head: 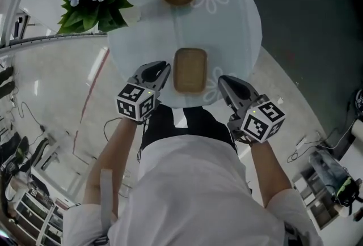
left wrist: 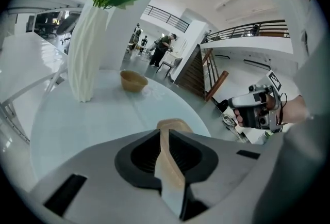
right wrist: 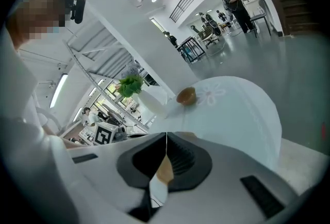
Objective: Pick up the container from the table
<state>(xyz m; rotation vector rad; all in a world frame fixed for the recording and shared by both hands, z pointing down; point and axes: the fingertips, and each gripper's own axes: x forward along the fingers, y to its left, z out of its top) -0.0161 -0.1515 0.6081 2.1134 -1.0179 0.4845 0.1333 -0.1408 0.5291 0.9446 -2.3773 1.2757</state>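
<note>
Container (head: pixel 190 71) is lying at the table's (head: pixel 244 24) near edge, long axis running near to far. I'm holding the left gripper (head: pixel 163 72), jaws slightly spread and empty, just left of it. The right gripper (head: pixel 223 81), jaws pressed together, is sitting slightly farther off.

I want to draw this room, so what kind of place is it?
Probably a big open hall in an office or lab building. You can see an upper-floor balcony railing, people at tables far off, and a round table with a white vase of flowers.
</note>
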